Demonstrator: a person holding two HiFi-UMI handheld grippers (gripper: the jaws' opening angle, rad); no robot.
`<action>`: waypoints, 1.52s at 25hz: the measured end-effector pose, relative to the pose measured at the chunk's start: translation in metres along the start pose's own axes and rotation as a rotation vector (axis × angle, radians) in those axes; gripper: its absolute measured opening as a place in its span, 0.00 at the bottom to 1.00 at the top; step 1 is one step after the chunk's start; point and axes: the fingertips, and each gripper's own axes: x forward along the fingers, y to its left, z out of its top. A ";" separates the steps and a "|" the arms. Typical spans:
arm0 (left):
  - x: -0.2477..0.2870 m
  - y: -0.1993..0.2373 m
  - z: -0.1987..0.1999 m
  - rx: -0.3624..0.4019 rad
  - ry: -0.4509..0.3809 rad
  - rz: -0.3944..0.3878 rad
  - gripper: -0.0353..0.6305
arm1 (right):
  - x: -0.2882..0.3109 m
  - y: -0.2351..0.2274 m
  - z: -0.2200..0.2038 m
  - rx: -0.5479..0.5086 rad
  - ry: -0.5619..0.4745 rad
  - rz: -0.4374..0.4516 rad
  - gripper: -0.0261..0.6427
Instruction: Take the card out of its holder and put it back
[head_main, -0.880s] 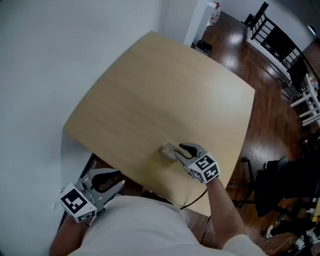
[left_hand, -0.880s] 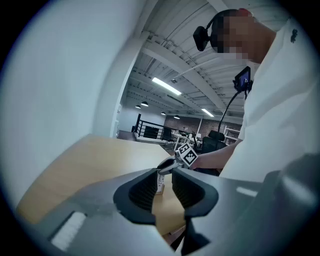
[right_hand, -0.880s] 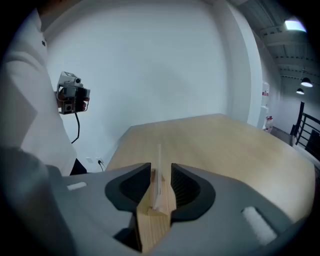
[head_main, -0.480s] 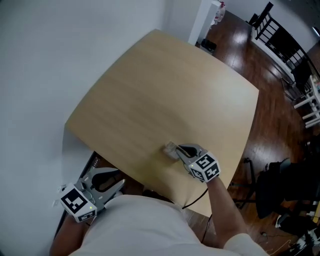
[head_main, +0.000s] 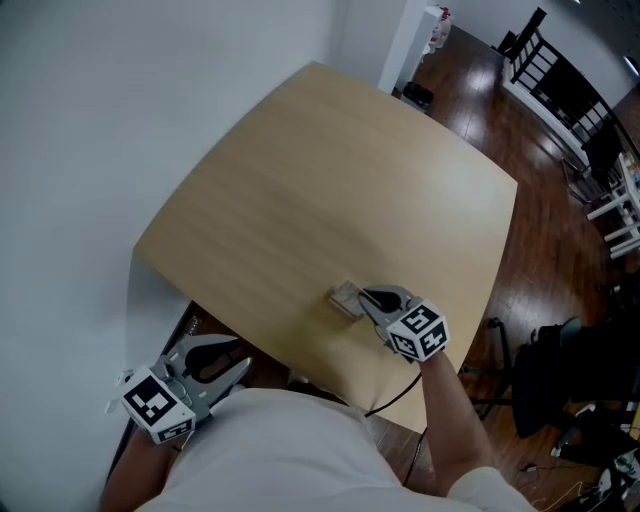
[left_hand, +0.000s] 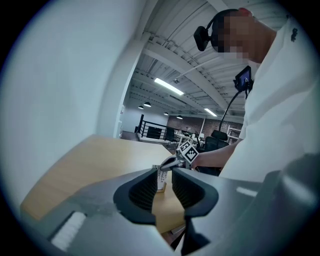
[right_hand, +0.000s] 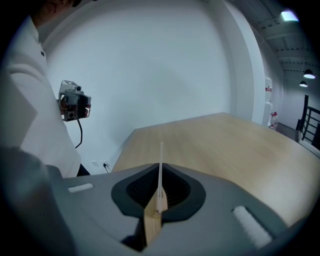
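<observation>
Clamping the card (right_hand: 160, 162) upright at its holder (right_hand: 151, 227) with our right gripper (head_main: 368, 296), we should keep it plumb, untwisted; left gripper (left_hand: 163, 175) hangs near-left, jaws apart.

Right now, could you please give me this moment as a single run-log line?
right gripper: shut on card | card: upright in wooden holder on table | left gripper: open, empty, off table edge

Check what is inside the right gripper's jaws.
The right gripper is shut on the white card, seen edge-on, with the wooden holder below. The pads cover the card's foot, so whether it sits in the slot is hidden.
</observation>
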 end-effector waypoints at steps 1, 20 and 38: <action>-0.002 -0.001 -0.001 0.001 -0.002 0.000 0.20 | -0.003 0.001 0.002 -0.001 -0.004 -0.002 0.07; -0.069 -0.014 -0.022 0.034 -0.067 -0.057 0.20 | -0.056 0.071 0.063 -0.114 -0.065 -0.111 0.07; -0.205 -0.029 -0.088 0.057 -0.064 -0.145 0.20 | -0.052 0.304 0.063 -0.126 -0.076 -0.123 0.07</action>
